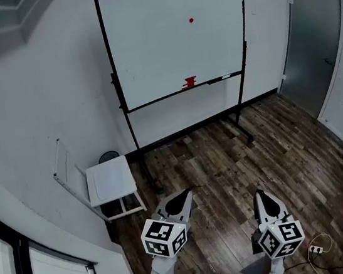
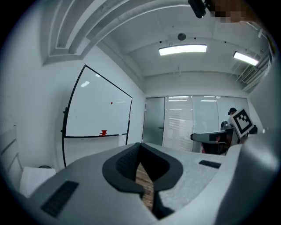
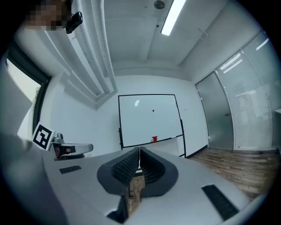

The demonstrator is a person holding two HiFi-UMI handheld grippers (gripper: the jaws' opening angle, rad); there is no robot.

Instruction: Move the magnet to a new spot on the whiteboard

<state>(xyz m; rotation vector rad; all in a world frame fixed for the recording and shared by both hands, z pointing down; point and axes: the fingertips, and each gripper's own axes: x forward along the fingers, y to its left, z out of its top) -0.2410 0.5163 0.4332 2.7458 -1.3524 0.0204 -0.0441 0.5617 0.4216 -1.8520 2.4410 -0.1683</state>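
- Large white whiteboard with a black frame on a rolling stand, set against the pale wall; taken as the reference for all positions below
- Small round red magnet stuck on the upper right part of the whiteboard face, well above the tray rail; also seen in the left gripper view and the right gripper view; nothing touches it
- Small red block-shaped item sits on the tray rail at the whiteboard's bottom edge, below and slightly left of the magnet; what it is cannot be told
- Left gripper well in front of the whiteboard, over the dark wood-plank floor, pointing level toward the board; its jaws are pressed together with nothing between them
- Right gripper beside the left one, equally far from the whiteboard, pointing level at it; its jaws meet at the tips, only a thin slit lower down, and grip nothing
- White square-topped side table stands on the floor to the lower left of the whiteboard stand, against the wall
- Grey frosted-glass door to the right of the whiteboard
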